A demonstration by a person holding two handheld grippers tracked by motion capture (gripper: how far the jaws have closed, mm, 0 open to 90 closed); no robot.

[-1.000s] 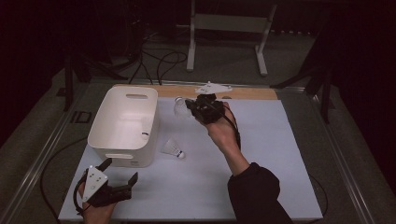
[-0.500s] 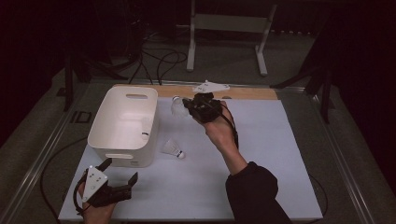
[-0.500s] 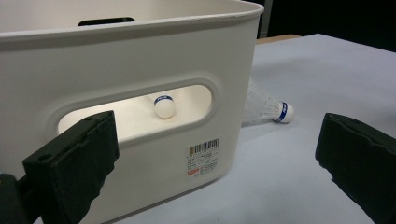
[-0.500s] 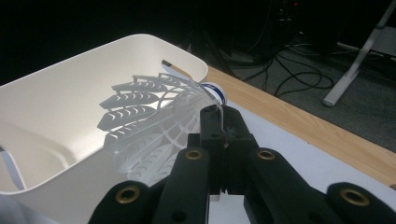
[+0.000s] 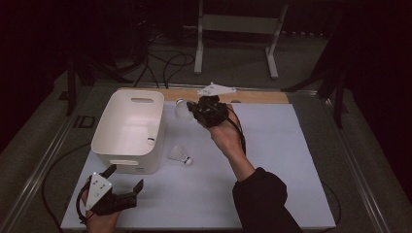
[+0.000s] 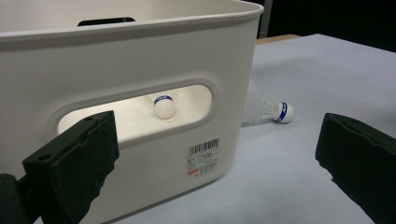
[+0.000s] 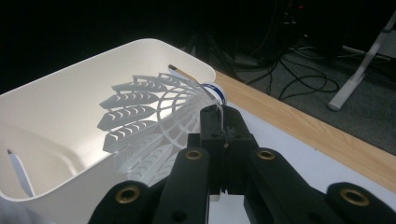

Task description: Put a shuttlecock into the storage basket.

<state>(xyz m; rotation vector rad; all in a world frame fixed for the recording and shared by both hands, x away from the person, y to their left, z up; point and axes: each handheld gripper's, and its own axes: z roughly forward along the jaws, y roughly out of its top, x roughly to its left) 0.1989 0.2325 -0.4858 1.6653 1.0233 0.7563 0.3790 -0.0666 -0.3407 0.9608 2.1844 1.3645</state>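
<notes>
A white bin [image 5: 104,128] stands at the left of the white mat, with one shuttlecock [image 5: 152,133] inside it. A second white shuttlecock [image 5: 180,155] lies on the mat just right of the bin. My right gripper [image 5: 195,110] hangs by the bin's far right corner, shut on the feather skirt of a third shuttlecock [image 5: 182,110]. In the right gripper view the gripper [image 7: 219,122] pinches that skirt [image 7: 149,123] above the bin's rim [image 7: 70,100]. My left gripper [image 5: 126,176] rests open near the front left. Its jaws [image 6: 219,156] face the bin's handle slot [image 6: 140,109].
A wooden strip [image 5: 262,97] runs along the table's far edge. Beyond it, a metal stand [image 5: 235,29] and cables [image 5: 165,63] are on the floor. The white mat [image 5: 291,160] stretches to the right of my right arm.
</notes>
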